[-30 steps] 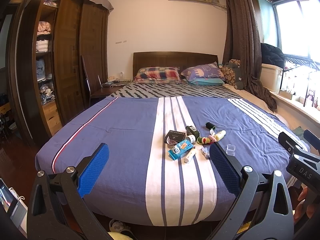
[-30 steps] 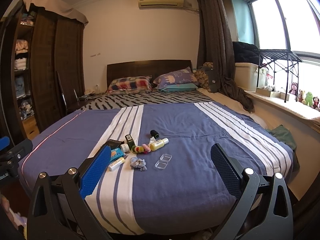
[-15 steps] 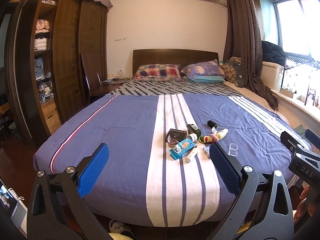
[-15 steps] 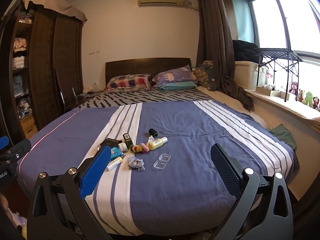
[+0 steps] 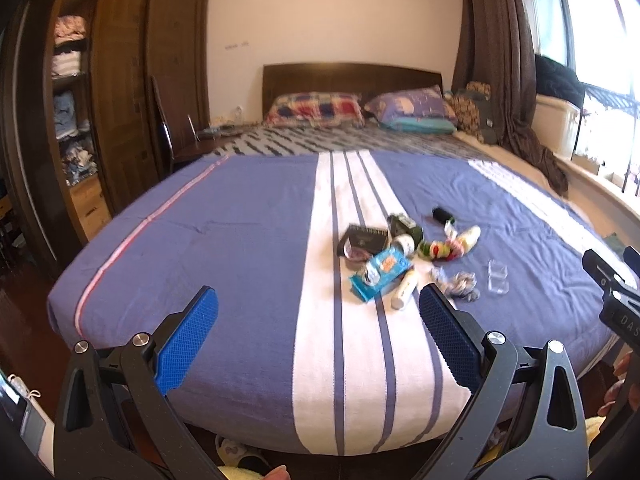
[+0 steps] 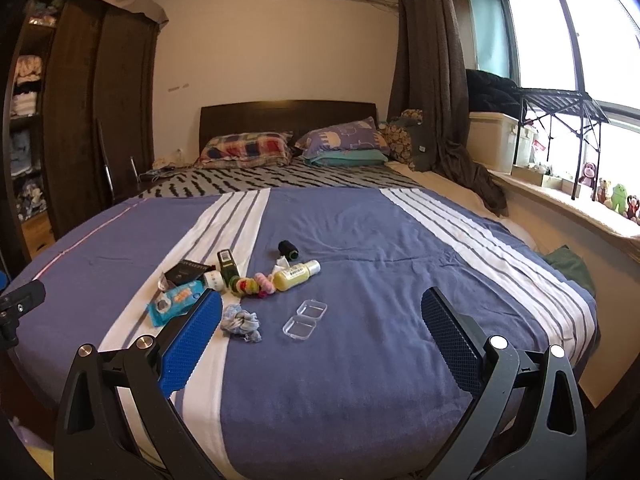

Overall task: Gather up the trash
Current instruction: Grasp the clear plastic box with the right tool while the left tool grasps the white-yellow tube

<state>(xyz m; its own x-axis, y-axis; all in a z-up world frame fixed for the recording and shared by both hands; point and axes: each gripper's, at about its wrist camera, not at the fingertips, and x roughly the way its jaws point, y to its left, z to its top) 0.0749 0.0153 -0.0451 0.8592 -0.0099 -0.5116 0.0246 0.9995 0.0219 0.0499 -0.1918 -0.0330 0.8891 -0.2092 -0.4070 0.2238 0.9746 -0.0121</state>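
Bed with blue striped cover carries a cluster of small trash near its foot: blue packet, yellow bottle, crumpled wad. Left hand-held gripper and right hand-held gripper hover spread wide, empty.

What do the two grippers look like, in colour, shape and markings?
Both look alike. The left gripper and the right gripper each have a black frame with triangular cut-outs and silver round bolt heads. The fingers carry blue pads with a fine dotted texture. White letters "DAS" show on the right gripper's body in the left view.
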